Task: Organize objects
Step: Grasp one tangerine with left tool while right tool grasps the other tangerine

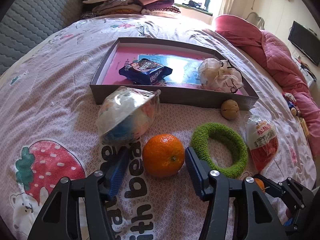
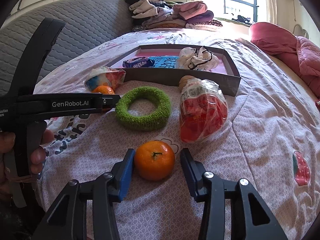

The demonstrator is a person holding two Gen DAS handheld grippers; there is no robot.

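A grey box [image 1: 172, 97] [image 2: 172, 78] on the bed holds a blue snack packet [image 1: 145, 71] [image 2: 138, 63] and a crumpled white bag [image 1: 221, 75] [image 2: 198, 59]. My left gripper [image 1: 157, 156] is open, its jaws on either side of an orange [image 1: 163, 155] [image 2: 104, 90] lying on the sheet. My right gripper [image 2: 157, 157] is open around a second orange [image 2: 154, 160] [image 1: 260, 184]. Near them lie a green fuzzy ring [image 1: 219, 149] [image 2: 143, 108], a wrapped bowl-shaped pack [image 1: 128, 116] [image 2: 105, 79], a red and white snack bag [image 1: 262, 142] [image 2: 202, 111] and a walnut [image 1: 230, 109] [image 2: 185, 81].
The bed has a pink printed sheet [image 1: 50, 100]. A grey quilted headboard [image 2: 80, 30] stands on the left. Folded clothes [image 1: 130, 0] are stacked at the far end. A red quilt [image 1: 280, 60] lies on the right. The left gripper's body [image 2: 60, 104] and the hand holding it cross the right wrist view.
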